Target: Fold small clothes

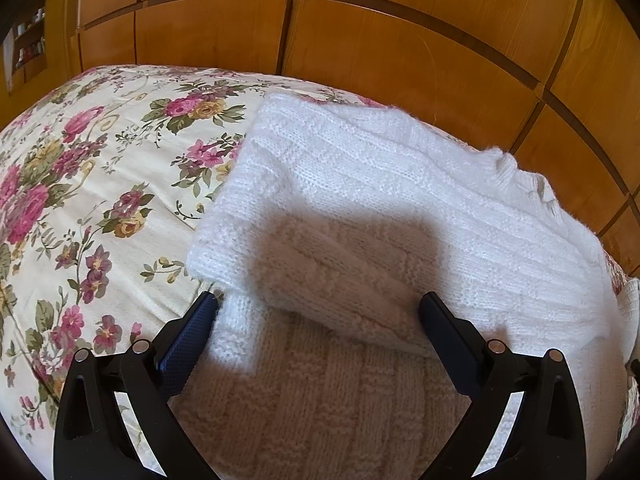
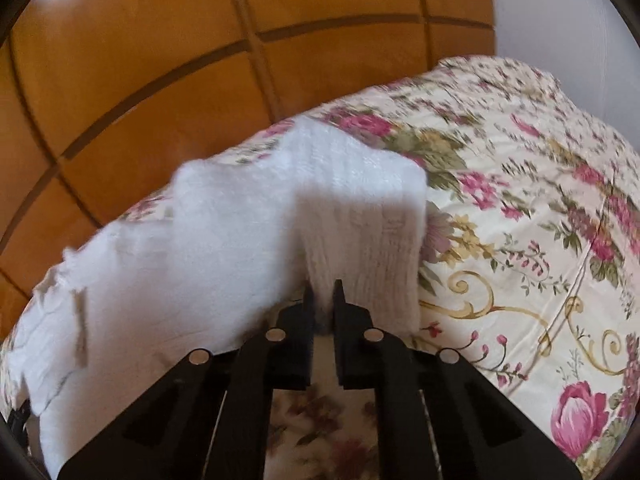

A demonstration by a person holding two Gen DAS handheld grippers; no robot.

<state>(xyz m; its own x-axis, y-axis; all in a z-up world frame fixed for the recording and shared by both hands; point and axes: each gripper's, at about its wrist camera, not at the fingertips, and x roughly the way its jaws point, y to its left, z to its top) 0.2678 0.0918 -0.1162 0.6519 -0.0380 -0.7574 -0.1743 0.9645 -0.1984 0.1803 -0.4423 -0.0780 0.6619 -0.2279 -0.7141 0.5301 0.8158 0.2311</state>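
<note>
A white knitted woollen sweater (image 1: 360,208) lies on a cream bedspread printed with pink roses (image 1: 92,184), before orange wooden cabinet doors (image 1: 400,40). The left gripper (image 1: 316,320) hangs spread wide over it, grasping nothing; the right gripper (image 2: 323,292) is clenched on a lifted fold of the sweater.

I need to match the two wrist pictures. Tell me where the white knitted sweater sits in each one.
Left wrist: the sweater fills the centre and lower right, folded over itself between the open left tongs.
Right wrist: it lies centre-left, an edge pinched in the shut right tongs.
Shared landmark: the flowered bedspread, wooden panels behind.
</note>
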